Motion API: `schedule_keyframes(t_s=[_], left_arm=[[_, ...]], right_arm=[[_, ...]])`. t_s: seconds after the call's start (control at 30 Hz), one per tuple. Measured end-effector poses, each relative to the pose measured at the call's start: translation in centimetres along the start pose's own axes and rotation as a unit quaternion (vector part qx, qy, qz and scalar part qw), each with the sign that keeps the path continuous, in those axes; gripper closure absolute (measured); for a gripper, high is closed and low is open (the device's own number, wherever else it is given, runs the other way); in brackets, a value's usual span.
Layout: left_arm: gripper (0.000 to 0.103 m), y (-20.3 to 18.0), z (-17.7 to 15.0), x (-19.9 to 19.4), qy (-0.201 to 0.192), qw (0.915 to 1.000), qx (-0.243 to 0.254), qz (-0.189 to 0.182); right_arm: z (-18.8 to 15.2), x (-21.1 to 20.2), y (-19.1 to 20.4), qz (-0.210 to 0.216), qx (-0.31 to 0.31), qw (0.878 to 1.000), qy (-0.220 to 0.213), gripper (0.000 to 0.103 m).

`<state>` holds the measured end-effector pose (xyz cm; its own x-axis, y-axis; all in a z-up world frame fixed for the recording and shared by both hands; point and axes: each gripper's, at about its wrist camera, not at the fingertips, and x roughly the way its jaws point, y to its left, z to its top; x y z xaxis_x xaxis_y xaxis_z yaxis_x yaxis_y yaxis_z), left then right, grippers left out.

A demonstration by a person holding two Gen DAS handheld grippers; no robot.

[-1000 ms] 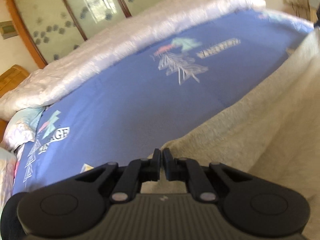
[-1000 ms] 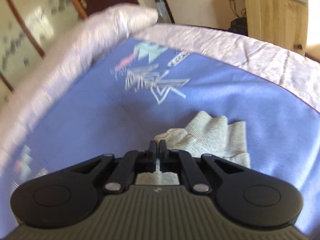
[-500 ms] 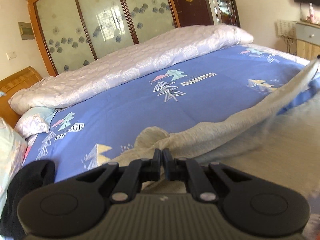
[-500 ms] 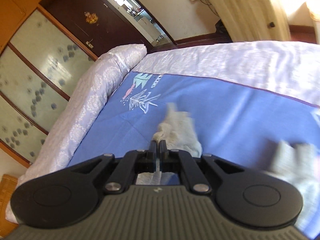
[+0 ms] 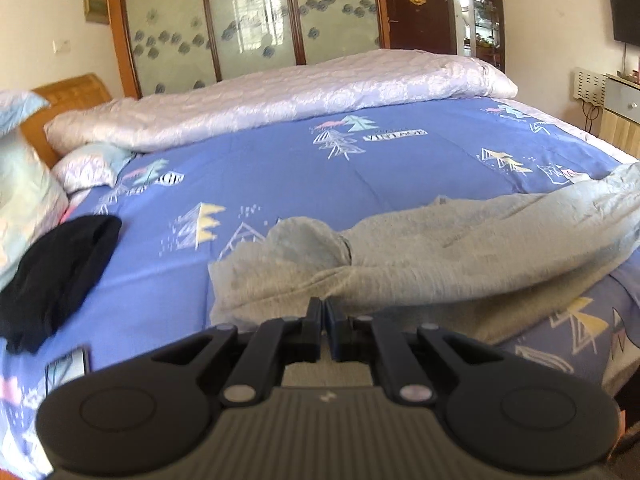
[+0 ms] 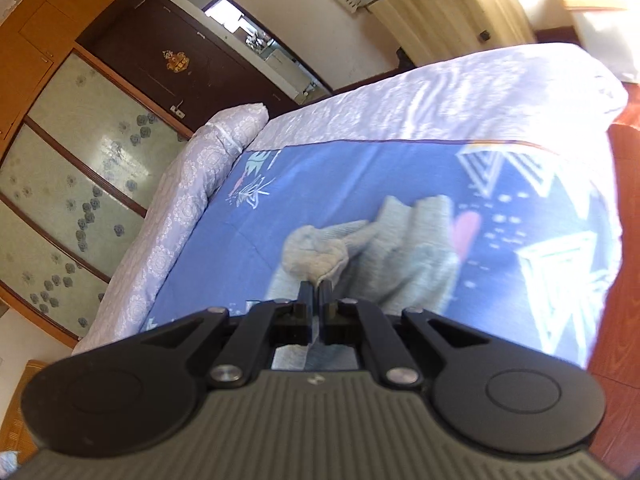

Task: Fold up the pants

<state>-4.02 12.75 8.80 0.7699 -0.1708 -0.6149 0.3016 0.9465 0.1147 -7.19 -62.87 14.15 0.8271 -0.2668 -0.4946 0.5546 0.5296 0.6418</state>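
Note:
Grey sweatpants (image 5: 460,248) stretch across the near part of a bed with a blue patterned cover (image 5: 320,176). My left gripper (image 5: 323,304) is shut on the pants' near edge, where the cloth bunches into folds beside a turned-out pocket. In the right wrist view, the other end of the grey pants (image 6: 380,256) lies crumpled on the blue cover (image 6: 320,184), blurred by motion. My right gripper (image 6: 315,286) is shut on a fold of that cloth right at its tips.
A black garment (image 5: 52,276) lies at the bed's left side next to pillows (image 5: 24,196). A rolled white quilt (image 5: 280,96) runs along the far side before a glass-door wardrobe (image 5: 248,20). A wooden cabinet (image 6: 448,12) and red floor (image 6: 616,320) lie beyond the bed's right edge.
Both grippers have pulled back toward the near edge of the bed, dragging the pants with them. The cloth, raised one second ago, now lies lower and stretched out. Both views rolled.

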Motion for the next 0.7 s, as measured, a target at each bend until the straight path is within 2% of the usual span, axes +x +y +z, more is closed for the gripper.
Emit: schedule_keyframes(t_s=[0.2,0.3,0.33,0.4,0.47,0.53,0.6,0.7], left_arm=[[0.096,-0.3,-1.1,0.5,0.024,0.9996,-0.008,0.011],[0.093,0.1,-1.5,0.6,0.041,0.9986,-0.035,0.006],[0.090,0.6,-1.6,0.4,0.040,0.9978,-0.053,-0.003],[0.084,2.2,-1.5,-0.5,0.026,0.9927,-0.115,-0.028],[0.082,4.3,-1.2,-1.7,0.002,0.9800,-0.193,-0.048],[0.082,5.9,-0.8,-2.6,-0.020,0.9667,-0.249,-0.055],[0.083,6.4,0.1,-2.6,-0.028,0.9621,-0.266,-0.053],[0.082,5.0,1.7,-1.7,-0.028,0.9675,-0.245,-0.056]], right_arm=[[-1.6,0.3,-2.1,-0.024,-0.009,1.000,0.007,0.098],[-2.3,0.8,-2.9,-0.033,-0.009,0.999,0.018,0.094],[-2.3,1.1,-3.1,-0.033,-0.003,0.999,0.024,0.093],[-2.1,1.4,-3.9,-0.026,0.011,0.999,0.035,0.091],[-1.5,1.0,-4.4,-0.016,0.021,0.999,0.028,0.089],[-0.9,-0.1,-5.1,0.001,0.030,1.000,0.005,0.089],[0.2,-0.5,-5.4,0.002,0.036,0.999,-0.017,0.089],[2.1,0.0,-5.7,0.000,0.038,0.999,-0.026,0.089]])
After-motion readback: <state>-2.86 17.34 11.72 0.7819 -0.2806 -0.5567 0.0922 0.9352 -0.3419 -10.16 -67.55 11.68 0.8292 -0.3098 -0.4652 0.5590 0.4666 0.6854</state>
